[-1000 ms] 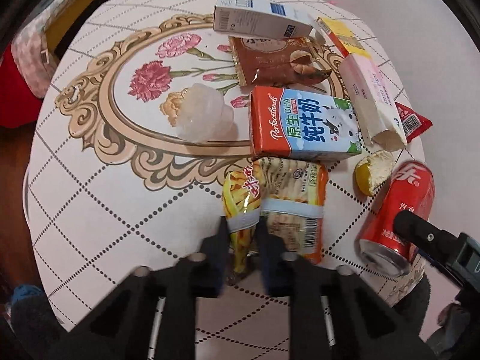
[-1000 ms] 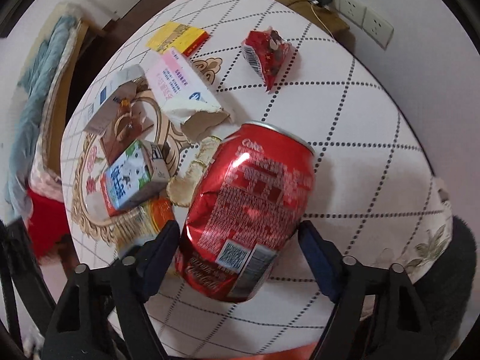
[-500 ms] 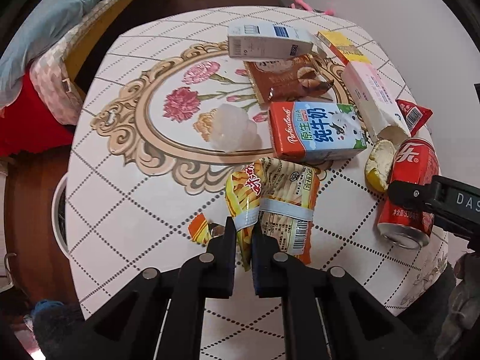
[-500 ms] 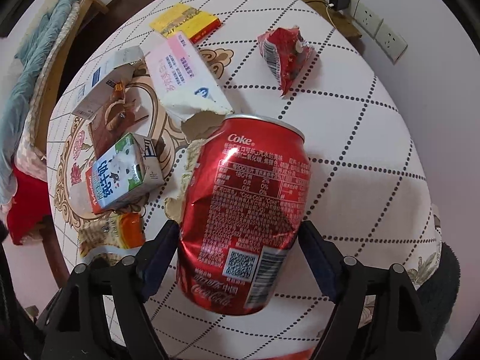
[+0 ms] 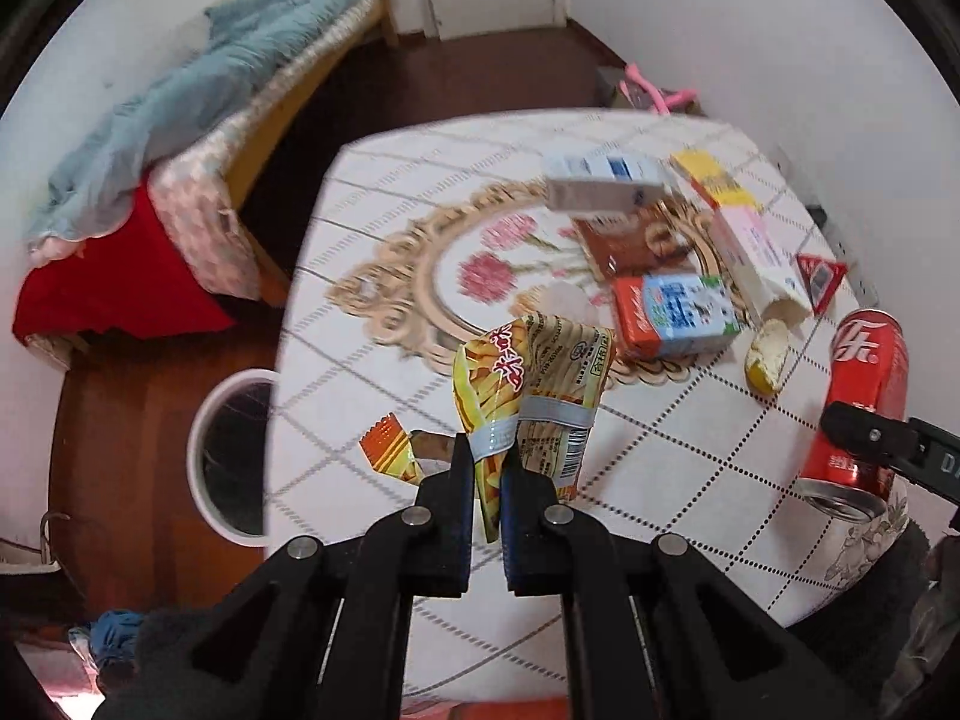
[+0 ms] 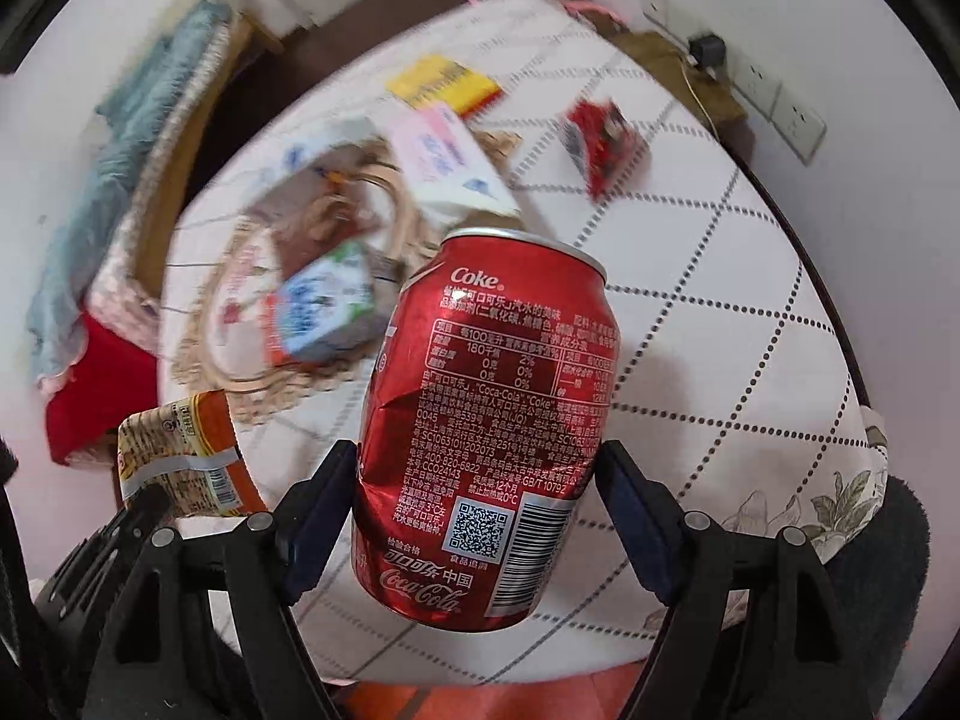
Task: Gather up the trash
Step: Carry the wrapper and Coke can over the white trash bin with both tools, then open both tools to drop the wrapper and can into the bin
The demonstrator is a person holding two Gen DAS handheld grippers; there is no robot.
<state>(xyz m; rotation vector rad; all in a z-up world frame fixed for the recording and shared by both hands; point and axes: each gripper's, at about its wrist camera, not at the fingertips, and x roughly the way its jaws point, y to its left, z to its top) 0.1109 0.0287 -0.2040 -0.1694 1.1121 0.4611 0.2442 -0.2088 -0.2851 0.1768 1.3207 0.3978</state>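
My left gripper [image 5: 486, 456] is shut on the lower end of a yellow and orange snack wrapper [image 5: 534, 372], which hangs clear above the round table [image 5: 360, 252]. That wrapper [image 6: 180, 456] also shows at the lower left of the right wrist view. My right gripper [image 6: 477, 456] is shut on a dented red cola can [image 6: 486, 420], one pad on each side of its lower half. The can [image 5: 864, 396] is held nearly upright over the table's near right edge.
A milk carton [image 5: 672, 315], brown cookie wrapper [image 5: 636, 240], white and blue box [image 5: 600, 183], yellow packet [image 5: 714, 180], pink carton [image 5: 756, 258], red wrapper [image 5: 819, 276] and fruit piece [image 5: 765, 354] lie on the table. A white bin [image 5: 198, 450] stands on the floor left of it, beside a bed [image 5: 180, 120].
The left jaws closed on the snack wrapper and lifted it off the table. The right gripper took hold of the lying can and raised it toward upright. Both views pulled back from the table.
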